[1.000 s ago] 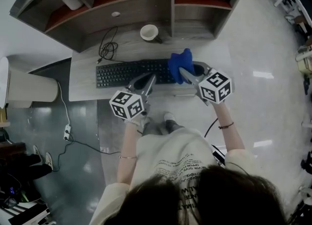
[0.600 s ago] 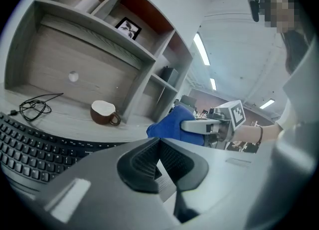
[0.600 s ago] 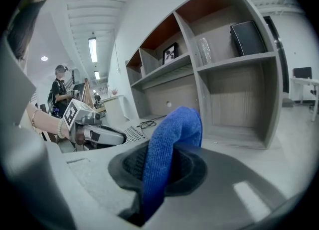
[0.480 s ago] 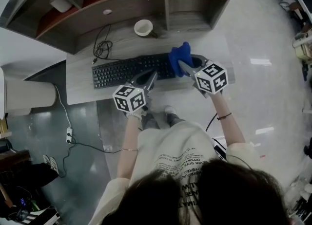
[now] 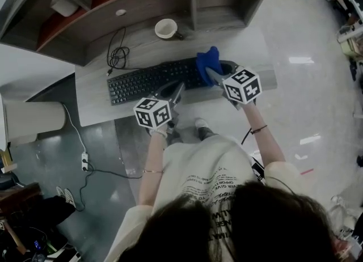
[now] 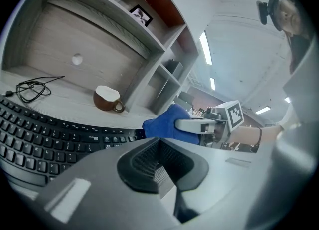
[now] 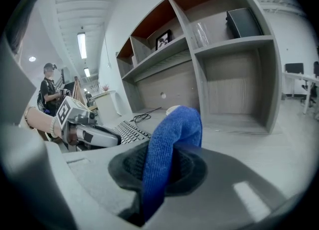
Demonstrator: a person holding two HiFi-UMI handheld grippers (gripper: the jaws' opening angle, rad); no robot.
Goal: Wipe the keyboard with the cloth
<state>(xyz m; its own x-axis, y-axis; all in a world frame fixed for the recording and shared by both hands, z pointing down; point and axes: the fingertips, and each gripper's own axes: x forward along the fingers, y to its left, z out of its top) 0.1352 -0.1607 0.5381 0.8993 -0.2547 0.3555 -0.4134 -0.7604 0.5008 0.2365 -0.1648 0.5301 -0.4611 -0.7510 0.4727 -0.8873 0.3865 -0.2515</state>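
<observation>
**Step in hand: wiping pass.** The right gripper [image 5: 211,76] has its fingers clenched on the cloth [image 5: 209,62], a blue fold standing up between them in the right gripper view. The cloth sits over the right end of the keyboard [image 5: 147,80], which lies across the desk [image 5: 252,48]. No view settles whether the cloth touches the keys.

**Recommended execution (judgement):**
1. Lower the bunched cloth until it presses lightly on the keycaps.
2. Draw it along the key rows toward the keyboard's left end.
3. Use light pressure, so the keyboard does not slide toward the cup [image 5: 166,28] and the coiled cable [image 5: 116,56] beyond its far edge.

**Pose.** The right gripper reaches in from the keyboard's near right corner, fingers pointing away from the person and slightly left. The left gripper [image 5: 174,92] hovers at the keyboard's near edge, about mid-length. Its fingers are closed together on nothing and aim toward the cloth. It is placed to steady the keyboard if needed.
</observation>
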